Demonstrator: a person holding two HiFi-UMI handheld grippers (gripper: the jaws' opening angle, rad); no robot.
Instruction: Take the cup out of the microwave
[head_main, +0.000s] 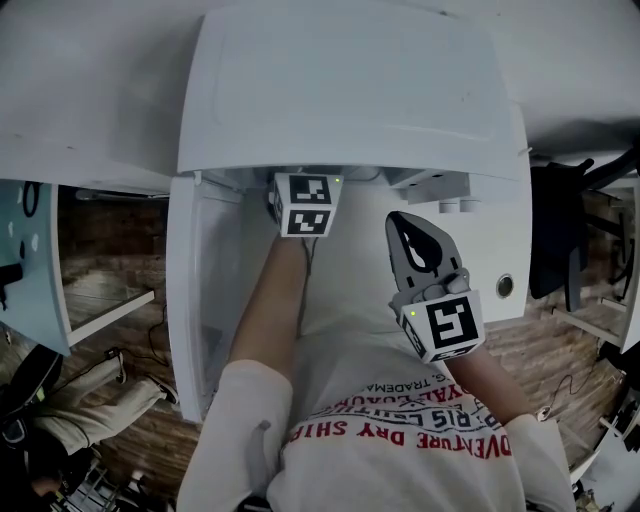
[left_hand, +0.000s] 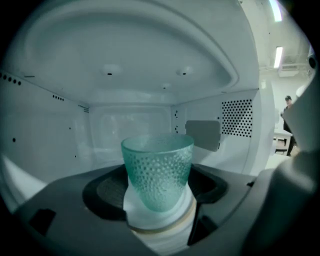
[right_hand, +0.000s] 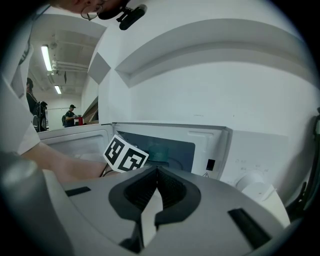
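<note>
We find the cup (left_hand: 157, 172) inside the microwave (head_main: 340, 90), between the left claw's (left_hand: 159, 200) jaws, apparently touching neither; the right claw (head_main: 420, 250) hangs outside, right of the opening.

Cup (left_hand: 157, 172) translucent teal, dimpled, glass-like; microwave (left_hand: 50, 135) interior smooth white, matt.

The shirt (head_main: 400, 440) carries printed text, seen upside down in the head view. The red line reads in part "VENTURE DRY SHIR", and a small dark line reads in part "TRADEMA". The lines between them are not legible. The microwave (right_hand: 170, 150) has a small triangular sign (right_hand: 206, 174) beside its control panel (right_hand: 255, 172). The faint print on that panel is unreadable.
</note>
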